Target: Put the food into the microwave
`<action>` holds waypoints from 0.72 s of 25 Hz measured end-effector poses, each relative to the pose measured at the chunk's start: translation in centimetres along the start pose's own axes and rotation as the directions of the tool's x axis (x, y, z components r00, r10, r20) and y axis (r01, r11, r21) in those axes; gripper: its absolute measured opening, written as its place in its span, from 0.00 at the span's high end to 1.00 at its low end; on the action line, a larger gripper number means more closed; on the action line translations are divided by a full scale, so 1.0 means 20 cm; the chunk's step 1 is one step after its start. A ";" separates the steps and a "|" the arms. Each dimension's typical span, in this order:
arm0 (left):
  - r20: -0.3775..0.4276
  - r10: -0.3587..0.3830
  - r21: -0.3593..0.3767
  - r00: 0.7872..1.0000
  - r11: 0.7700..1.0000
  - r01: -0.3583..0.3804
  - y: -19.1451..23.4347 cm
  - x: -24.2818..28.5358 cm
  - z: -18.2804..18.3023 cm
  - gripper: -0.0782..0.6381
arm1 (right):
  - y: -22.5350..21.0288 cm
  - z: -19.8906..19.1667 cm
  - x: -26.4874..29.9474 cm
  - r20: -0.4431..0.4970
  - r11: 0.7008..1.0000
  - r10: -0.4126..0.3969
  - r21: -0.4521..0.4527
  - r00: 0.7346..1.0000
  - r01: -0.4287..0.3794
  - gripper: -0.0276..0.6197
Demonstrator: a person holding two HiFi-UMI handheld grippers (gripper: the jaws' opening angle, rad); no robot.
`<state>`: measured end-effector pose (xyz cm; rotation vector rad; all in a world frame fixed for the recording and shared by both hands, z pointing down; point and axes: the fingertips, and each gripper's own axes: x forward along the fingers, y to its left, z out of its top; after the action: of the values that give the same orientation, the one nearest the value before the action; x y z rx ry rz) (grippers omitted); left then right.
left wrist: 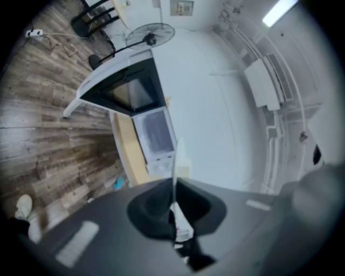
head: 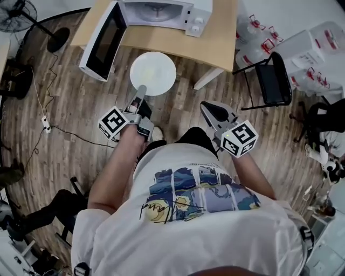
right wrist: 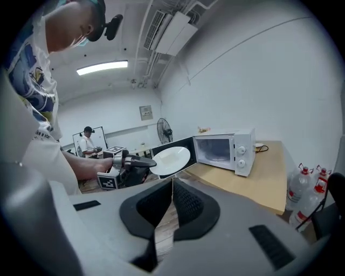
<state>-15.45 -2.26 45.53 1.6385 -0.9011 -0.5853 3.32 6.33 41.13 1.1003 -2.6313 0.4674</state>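
My left gripper (head: 141, 92) pinches the rim of the white plate (head: 153, 73) and holds it above the wood floor (head: 64, 108), just short of the microwave (head: 161, 11), whose door (head: 101, 43) stands open. The food on the plate shows only as a faint pale patch. My right gripper (head: 211, 110) is pressed together on nothing.

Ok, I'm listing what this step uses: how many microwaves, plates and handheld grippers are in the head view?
White microwave, door open: 1
Round white plate: 1
Handheld grippers with marker cubes: 2, the left gripper clamped on the plate's rim and the right gripper shut and empty
Total: 4
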 end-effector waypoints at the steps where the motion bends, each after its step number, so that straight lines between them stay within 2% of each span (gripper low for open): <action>1: -0.004 0.000 0.000 1.000 1.000 0.000 0.02 0.03 0.04 0.87 | 0.00 0.01 0.02 -0.001 1.000 -0.009 0.004 1.000 0.009 0.94; 8: -0.009 0.014 -0.020 1.000 1.000 -0.014 0.16 0.32 0.21 0.87 | -0.14 0.04 0.13 -0.023 0.998 -0.049 0.030 0.999 0.050 0.94; 18: 0.031 0.073 -0.024 0.997 0.997 -0.073 0.32 0.82 0.44 0.87 | -0.59 0.21 0.38 -0.031 1.000 0.022 0.010 0.999 -0.022 0.94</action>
<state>-14.13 -21.19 50.74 1.5731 -0.9702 -0.5703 6.26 -8.10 42.16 1.0597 -2.6196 0.4981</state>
